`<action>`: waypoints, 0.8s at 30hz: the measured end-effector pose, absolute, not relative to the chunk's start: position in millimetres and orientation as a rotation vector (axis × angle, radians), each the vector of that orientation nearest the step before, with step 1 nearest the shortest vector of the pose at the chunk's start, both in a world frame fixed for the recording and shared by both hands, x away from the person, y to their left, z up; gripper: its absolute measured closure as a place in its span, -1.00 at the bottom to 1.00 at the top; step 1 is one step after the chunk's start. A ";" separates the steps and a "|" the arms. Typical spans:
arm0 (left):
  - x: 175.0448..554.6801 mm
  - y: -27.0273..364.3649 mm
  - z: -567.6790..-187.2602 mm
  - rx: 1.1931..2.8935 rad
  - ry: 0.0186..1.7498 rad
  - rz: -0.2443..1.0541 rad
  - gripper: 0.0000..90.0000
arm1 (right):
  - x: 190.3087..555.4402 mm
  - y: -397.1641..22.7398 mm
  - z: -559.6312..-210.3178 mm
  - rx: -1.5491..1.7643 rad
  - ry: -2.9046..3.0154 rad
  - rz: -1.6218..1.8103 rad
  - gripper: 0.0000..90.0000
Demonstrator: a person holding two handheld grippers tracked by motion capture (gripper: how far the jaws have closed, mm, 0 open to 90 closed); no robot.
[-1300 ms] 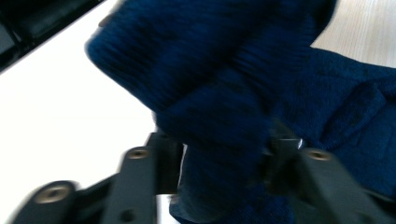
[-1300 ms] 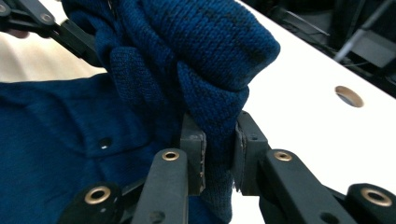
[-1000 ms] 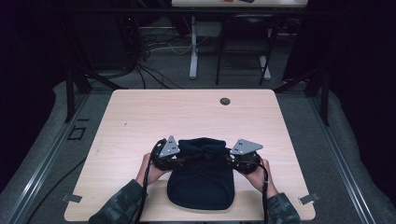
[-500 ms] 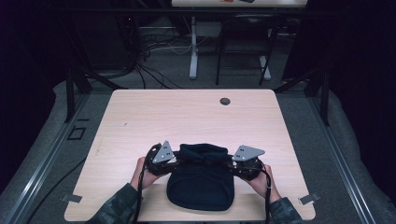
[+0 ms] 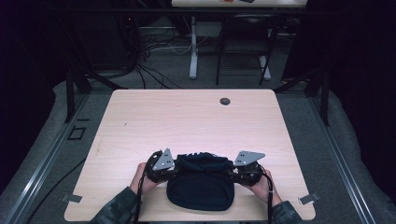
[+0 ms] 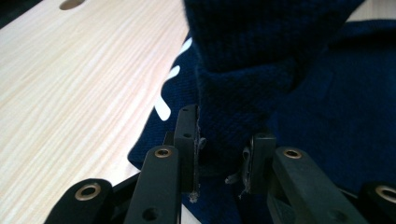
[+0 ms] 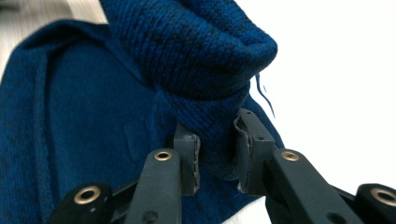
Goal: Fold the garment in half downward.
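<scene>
Lying at the table's near edge, the dark blue knitted garment sits between both hands. Left gripper has just closed, pinching a fold; right gripper likewise pinches knit.

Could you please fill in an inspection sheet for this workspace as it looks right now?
Surface: light wooden table, with a round hole near its far edge.
Job's things: dark blue knitted garment at the near edge, upper part bunched.
Clutter: nothing seen.
Grippers: left gripper shut on a garment fold, its jaws having just closed; right gripper shut on another fold.
Cables: one trails from the right gripper; more lie on the floor beyond.
Surroundings: dark room, grey floor, table legs behind.
</scene>
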State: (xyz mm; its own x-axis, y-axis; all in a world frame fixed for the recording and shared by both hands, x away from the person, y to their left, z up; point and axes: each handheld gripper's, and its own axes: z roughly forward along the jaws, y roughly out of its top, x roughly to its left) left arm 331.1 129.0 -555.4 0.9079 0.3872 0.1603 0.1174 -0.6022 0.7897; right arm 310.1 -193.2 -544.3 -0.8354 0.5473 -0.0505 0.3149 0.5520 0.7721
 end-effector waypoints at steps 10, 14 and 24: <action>324.8 131.1 -565.5 2.242 0.345 0.350 0.61 | 305.5 -193.1 -554.7 0.706 2.552 1.134 0.62; 324.2 131.5 -568.7 2.260 0.340 0.321 0.57 | 304.1 -191.5 -557.9 0.695 2.574 1.114 0.61; 321.7 137.7 -563.6 2.299 0.382 0.265 -0.02 | 302.6 -190.3 -562.7 0.682 2.591 1.072 0.54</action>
State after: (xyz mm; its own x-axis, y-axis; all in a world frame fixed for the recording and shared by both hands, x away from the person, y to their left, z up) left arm 321.7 137.7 -563.6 0.9332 0.3522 0.0713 0.1909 -0.6541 0.7319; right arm 302.6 -190.3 -562.7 -0.8577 0.5113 -0.0541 0.3236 0.6185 0.7160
